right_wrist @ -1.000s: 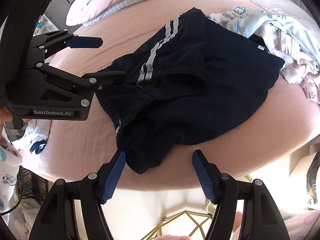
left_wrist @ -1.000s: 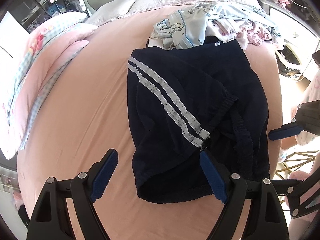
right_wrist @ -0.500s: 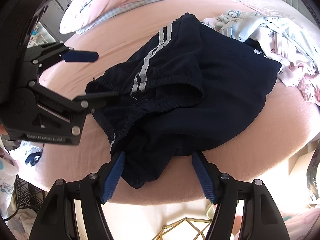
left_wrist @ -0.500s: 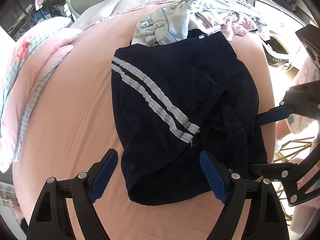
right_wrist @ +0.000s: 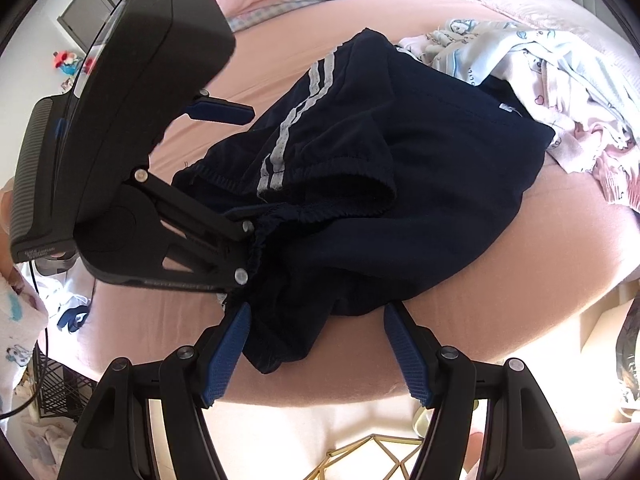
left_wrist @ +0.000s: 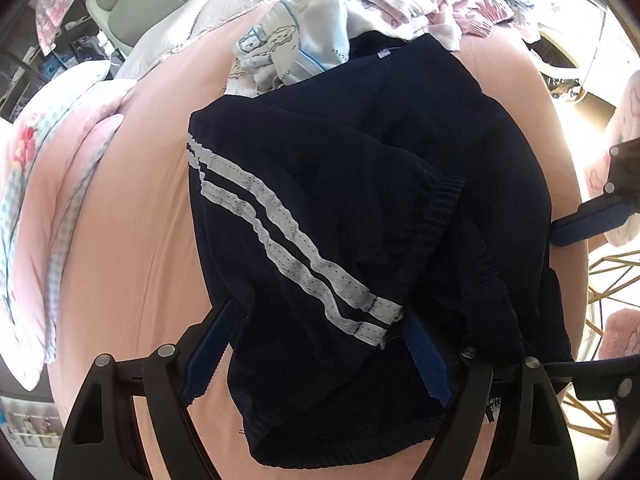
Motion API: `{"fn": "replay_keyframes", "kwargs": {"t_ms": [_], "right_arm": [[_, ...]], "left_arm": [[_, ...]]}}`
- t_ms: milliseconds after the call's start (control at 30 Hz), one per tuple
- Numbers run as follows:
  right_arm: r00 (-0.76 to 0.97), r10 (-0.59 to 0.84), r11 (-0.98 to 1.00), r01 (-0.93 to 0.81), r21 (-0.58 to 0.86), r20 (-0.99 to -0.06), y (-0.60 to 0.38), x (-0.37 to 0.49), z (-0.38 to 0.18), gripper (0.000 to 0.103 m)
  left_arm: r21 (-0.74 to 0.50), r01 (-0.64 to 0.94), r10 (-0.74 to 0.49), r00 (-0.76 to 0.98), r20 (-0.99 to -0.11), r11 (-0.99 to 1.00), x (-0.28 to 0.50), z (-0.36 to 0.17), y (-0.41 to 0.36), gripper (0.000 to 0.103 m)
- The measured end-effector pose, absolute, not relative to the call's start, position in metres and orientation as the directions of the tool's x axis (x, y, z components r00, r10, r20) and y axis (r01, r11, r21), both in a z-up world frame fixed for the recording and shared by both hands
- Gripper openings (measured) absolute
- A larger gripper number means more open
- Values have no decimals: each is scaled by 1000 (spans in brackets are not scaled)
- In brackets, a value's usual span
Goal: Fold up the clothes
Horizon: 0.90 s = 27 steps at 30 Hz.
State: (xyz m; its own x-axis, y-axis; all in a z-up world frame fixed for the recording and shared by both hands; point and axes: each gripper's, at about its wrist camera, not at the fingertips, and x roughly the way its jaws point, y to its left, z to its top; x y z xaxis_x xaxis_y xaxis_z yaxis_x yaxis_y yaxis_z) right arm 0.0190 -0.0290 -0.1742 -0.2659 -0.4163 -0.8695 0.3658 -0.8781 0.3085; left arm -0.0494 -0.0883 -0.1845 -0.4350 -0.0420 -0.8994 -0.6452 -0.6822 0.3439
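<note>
Closing my left hand-held gripper (left_wrist: 316, 354) around the near hem of the dark shorts (left_wrist: 360, 208), I am getting ready to take hold for the first fold; cloth is lying between its jaws, but the pads are not yet pinching it. The shorts are lying rumpled on the pink bed (left_wrist: 132, 220), near its front edge, with their far end touching a heap of pale clothes (left_wrist: 360, 12). My right hand-held gripper (right_wrist: 316, 350) is hanging open over the waistband corner at that same edge. Next, I think, both need a firm pinch before lifting.
</note>
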Motion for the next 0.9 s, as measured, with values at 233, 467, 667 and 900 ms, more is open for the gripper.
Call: {"fn": "replay_keyframes", "kwargs": {"t_ms": [233, 467, 667, 900], "right_arm": [[-270, -427, -882, 335, 332, -863, -19, 18, -171, 68], [-311, -510, -848, 337, 409, -802, -11, 23, -154, 68], [-295, -554, -812, 396, 428, -778, -31, 53, -137, 68], [-292, -491, -839, 414, 355, -821, -36, 80, -142, 68]], "left_arm": [[348, -561, -86, -439, -894, -751, -58, -189, -87, 42], [341, -447, -109, -468, -877, -827, -67, -185, -80, 18], [246, -345, -44, -500, -865, -906, -77, -162, -94, 12], [167, -253, -8, -530, -848, -953, -80, -141, -110, 11]]}}
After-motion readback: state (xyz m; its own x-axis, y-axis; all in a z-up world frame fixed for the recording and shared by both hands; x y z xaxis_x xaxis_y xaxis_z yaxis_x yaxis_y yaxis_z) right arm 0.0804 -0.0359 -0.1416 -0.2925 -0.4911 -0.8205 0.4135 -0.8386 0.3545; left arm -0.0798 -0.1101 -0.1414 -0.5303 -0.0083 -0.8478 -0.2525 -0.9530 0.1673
